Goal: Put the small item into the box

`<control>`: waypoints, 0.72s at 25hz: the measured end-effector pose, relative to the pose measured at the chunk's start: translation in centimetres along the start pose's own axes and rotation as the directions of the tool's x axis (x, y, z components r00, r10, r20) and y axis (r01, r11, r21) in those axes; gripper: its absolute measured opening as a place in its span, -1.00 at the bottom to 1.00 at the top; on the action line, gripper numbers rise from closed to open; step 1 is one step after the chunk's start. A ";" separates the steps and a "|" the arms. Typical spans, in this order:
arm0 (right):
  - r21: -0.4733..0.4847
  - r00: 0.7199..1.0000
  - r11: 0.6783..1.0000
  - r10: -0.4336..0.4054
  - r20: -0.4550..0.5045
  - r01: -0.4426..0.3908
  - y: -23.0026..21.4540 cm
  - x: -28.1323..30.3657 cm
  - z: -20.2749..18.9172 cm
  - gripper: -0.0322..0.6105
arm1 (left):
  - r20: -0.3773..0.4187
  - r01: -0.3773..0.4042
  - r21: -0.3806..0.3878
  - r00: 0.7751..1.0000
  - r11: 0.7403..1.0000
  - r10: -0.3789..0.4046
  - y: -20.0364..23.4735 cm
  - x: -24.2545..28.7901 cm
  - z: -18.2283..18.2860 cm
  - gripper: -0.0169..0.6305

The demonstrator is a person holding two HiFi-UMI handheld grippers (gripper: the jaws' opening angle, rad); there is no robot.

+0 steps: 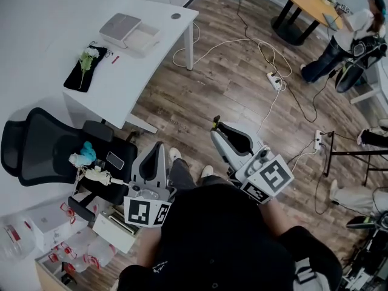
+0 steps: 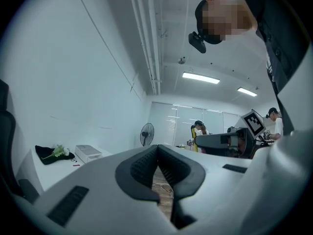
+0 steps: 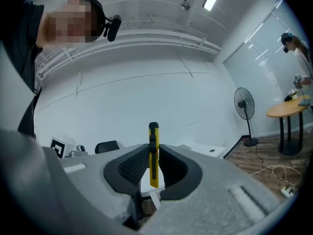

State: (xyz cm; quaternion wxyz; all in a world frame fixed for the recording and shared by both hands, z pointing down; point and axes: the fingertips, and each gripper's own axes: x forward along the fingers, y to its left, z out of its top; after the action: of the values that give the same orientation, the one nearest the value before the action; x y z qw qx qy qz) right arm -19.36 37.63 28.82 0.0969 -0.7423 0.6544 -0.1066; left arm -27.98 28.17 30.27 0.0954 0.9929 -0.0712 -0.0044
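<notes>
In the head view the yellow cutter is a mere speck at the right gripper tip. At 11 o'clock, the red item on the desk is too small to identify, as is the box interior.

Your right gripper has a matt grey plastic shell and black ribbed pads, which clamp a glossy yellow plastic utility knife. Your left gripper shows the same matt shell. Below you, the floor is grained wood planking. The table is smooth matt white, with a black cloth lying on it.
</notes>
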 end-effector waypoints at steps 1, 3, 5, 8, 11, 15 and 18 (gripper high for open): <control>0.003 1.000 1.000 -0.006 -0.003 0.006 -0.4 0.1 -0.1 -0.70 | -0.005 0.004 -0.002 1.000 1.000 -0.004 0.1 0.4 -0.2 -0.93; 0.006 1.000 1.000 -0.021 -0.004 0.021 -1.2 0.9 -0.2 -0.70 | -0.008 0.015 -0.005 1.000 1.000 -0.015 0.9 1.3 -0.4 -0.93; 0.001 0.999 0.999 -0.040 0.001 0.040 -2.3 2.2 0.0 -0.70 | -0.008 0.031 -0.007 0.999 1.000 -0.031 2.0 2.7 -0.4 -0.93; -0.001 0.997 0.997 -0.075 0.004 0.075 -4.1 4.2 0.6 -0.70 | -0.009 0.063 -0.012 0.998 0.998 -0.063 3.7 5.3 -0.2 -0.93; 0.000 0.995 0.995 -0.097 0.003 0.097 -5.8 6.6 1.3 -0.70 | -0.003 0.092 -0.010 0.996 0.996 -0.092 5.5 8.3 0.7 -0.93; -0.018 0.992 0.992 -0.126 0.015 0.126 -7.9 9.5 2.5 -0.70 | 0.007 0.145 -0.005 0.989 0.989 -0.145 7.6 12.3 1.6 -0.93; -0.001 0.988 0.988 -0.154 0.026 0.154 -9.5 11.7 3.0 -0.70 | 0.009 0.181 0.003 0.983 0.983 -0.181 9.2 14.7 2.2 -0.93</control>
State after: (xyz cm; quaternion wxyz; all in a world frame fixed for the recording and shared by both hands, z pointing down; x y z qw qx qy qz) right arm -8.04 27.21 29.00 0.0958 -0.7922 0.5939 -0.1031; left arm -14.74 16.70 29.91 0.0931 0.9953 0.0189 -0.0177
